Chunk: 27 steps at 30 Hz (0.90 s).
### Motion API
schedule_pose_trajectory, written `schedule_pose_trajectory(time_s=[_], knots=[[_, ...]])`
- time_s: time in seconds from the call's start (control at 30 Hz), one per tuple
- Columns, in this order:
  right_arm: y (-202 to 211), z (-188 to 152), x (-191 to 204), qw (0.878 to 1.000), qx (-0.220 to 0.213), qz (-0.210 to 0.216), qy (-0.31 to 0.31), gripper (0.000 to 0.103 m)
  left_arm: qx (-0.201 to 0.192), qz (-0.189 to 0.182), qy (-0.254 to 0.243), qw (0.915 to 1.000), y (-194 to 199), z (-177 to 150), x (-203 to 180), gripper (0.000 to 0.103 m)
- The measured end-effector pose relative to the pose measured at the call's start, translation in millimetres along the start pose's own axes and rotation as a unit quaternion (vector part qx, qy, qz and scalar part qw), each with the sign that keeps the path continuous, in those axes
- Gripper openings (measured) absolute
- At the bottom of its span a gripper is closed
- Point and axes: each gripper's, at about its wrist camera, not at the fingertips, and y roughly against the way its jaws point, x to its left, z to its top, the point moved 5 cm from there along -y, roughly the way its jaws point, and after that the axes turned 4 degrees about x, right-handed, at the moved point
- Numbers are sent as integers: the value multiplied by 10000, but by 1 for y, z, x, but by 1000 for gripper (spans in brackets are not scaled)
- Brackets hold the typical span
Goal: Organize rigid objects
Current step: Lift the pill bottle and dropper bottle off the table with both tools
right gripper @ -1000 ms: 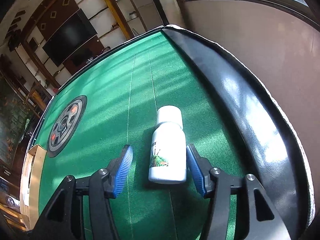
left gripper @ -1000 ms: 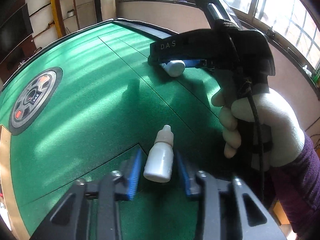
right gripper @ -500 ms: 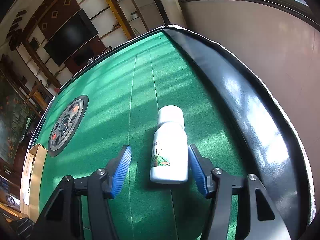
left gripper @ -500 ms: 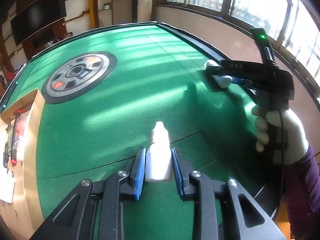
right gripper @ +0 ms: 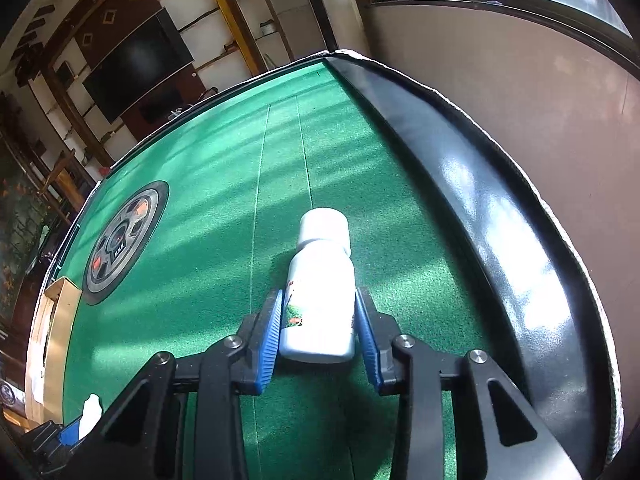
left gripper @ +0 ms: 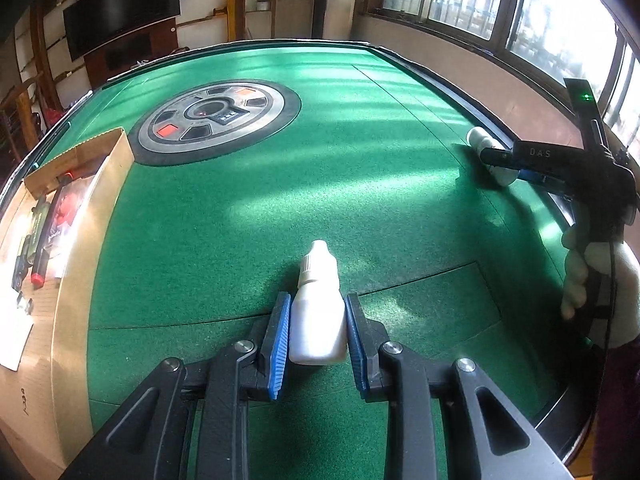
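Observation:
My left gripper is shut on a small white dropper bottle, nozzle pointing away, held over the green felt table. My right gripper is shut on a white pill bottle with a printed label, lying on the felt near the black rail. In the left wrist view the right gripper and the pill bottle show at the far right edge. The left gripper with the dropper bottle shows at the bottom left of the right wrist view.
A cardboard box with pens and small items stands at the table's left edge. A round grey control panel is set in the table's middle. A wall runs close beyond the right rail.
The left gripper closed on the dropper bottle and swung left toward the box. The right gripper closed on the pill bottle.

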Motion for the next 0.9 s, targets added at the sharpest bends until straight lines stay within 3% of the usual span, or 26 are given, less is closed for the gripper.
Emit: schedule_pose_trajectory(time_s=[0.27, 0.8, 0.9], knots=[[1, -13, 21, 9979, 203, -296, 537, 34, -61, -229, 124, 9996, 2, 0, 4, 27], [31, -87, 84, 9893, 805, 457, 1124, 34, -109, -736, 427, 9963, 5, -4, 16, 27], [35, -99, 98, 9860, 824, 416, 1386, 44, -113, -1084, 723, 9914, 5, -5, 25, 27]])
